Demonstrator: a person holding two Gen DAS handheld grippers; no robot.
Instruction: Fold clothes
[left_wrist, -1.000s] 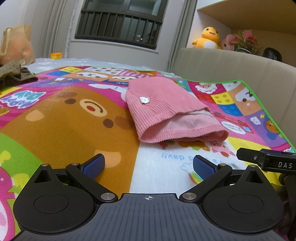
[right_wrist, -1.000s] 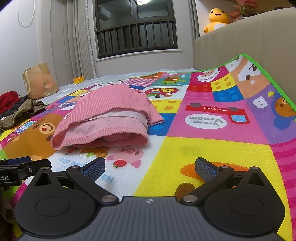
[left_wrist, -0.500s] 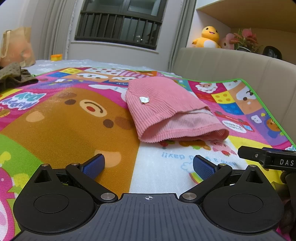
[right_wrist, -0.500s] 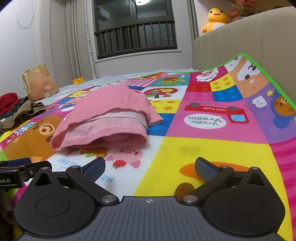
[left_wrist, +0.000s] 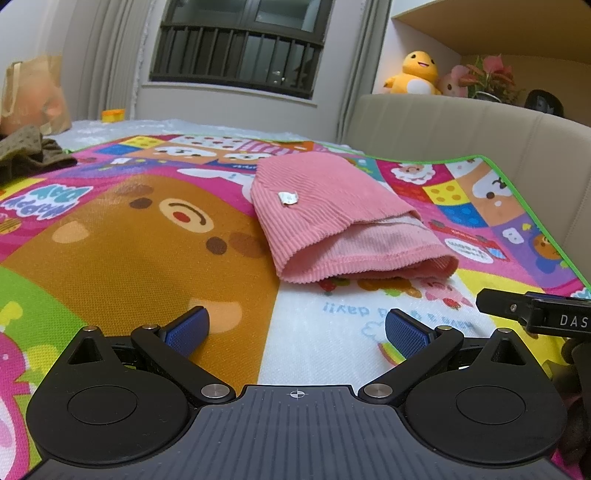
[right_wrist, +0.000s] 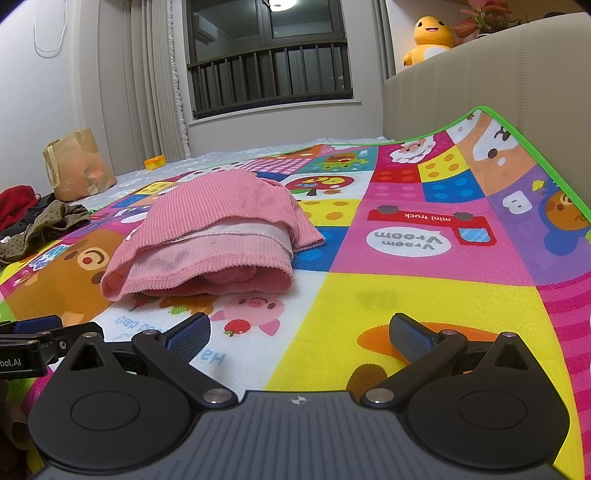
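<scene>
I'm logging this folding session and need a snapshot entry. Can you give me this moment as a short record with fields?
surface: colourful play mat
garment: pink ribbed garment, folded, lying on the mat
left gripper: open, empty, short of the garment
right gripper: open, empty, short of the garment
other clothes: olive garment and red garment at the mat's far left
background: brown paper bag, yellow plush duck

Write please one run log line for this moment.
left tongs: open, empty | right tongs: open, empty | pink garment: folded on play mat, untouched | olive clothes: unfolded, far left
</scene>
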